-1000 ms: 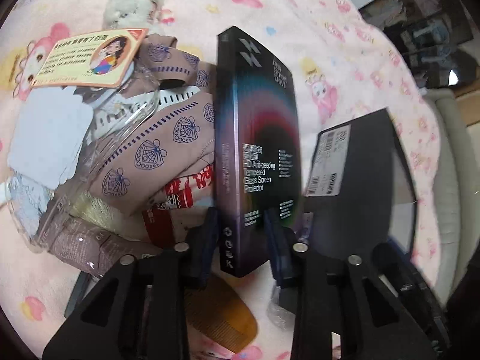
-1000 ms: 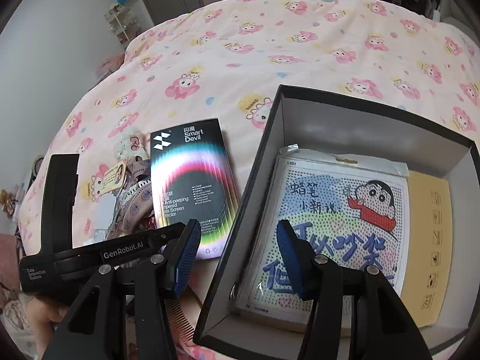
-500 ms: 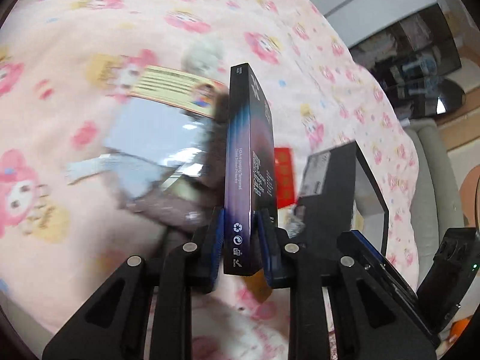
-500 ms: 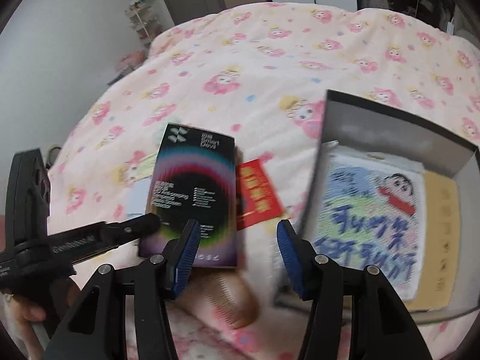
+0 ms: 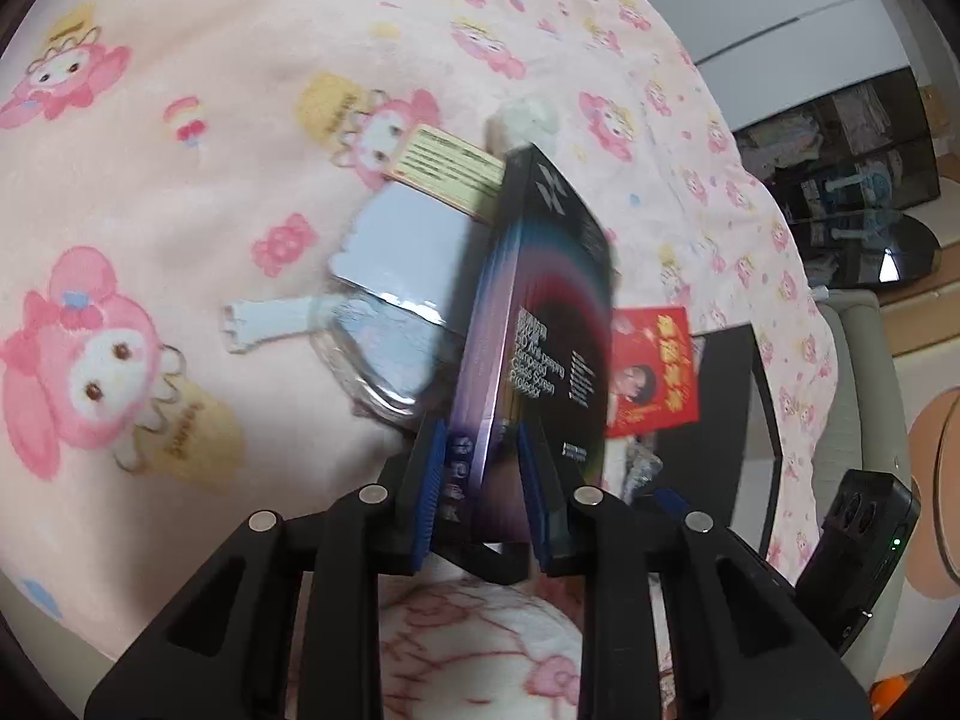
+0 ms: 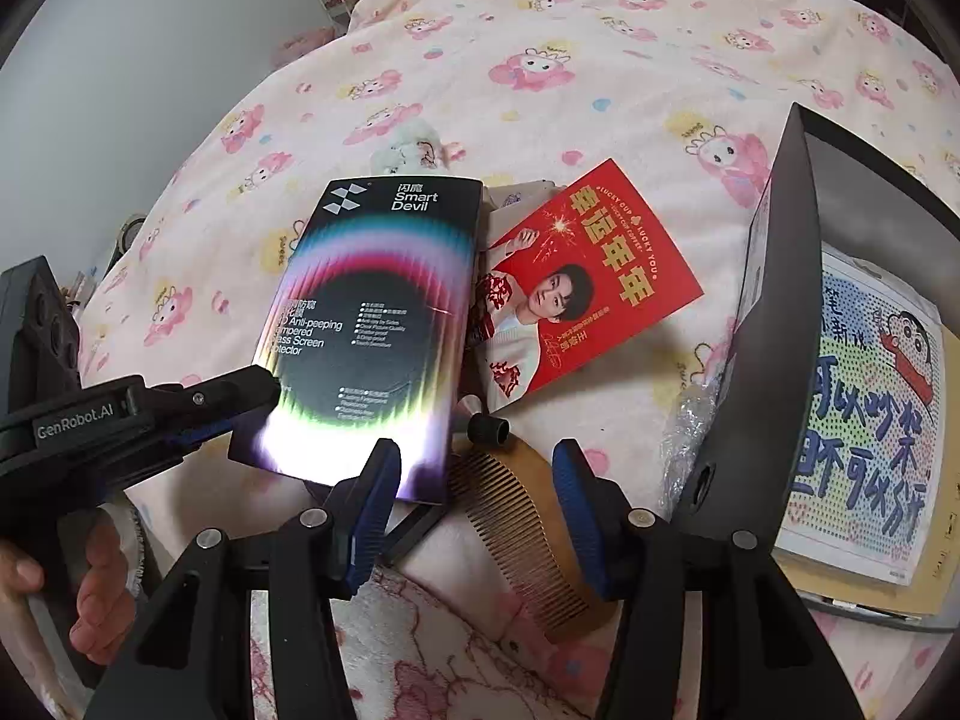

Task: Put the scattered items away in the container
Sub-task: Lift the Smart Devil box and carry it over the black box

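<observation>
Glossy screen-protector box, fleecy blanket

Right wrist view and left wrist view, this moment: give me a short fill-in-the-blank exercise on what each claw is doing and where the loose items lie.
1. The left claw is shut on the ____ box.
2. The right claw is ____ and holds nothing.
3. Between the right claw's fingers, on the blanket, lies a wooden ____.
4. The red card lies between the held box and the black ____.

Missing words: screen protector; open; comb; container
</observation>
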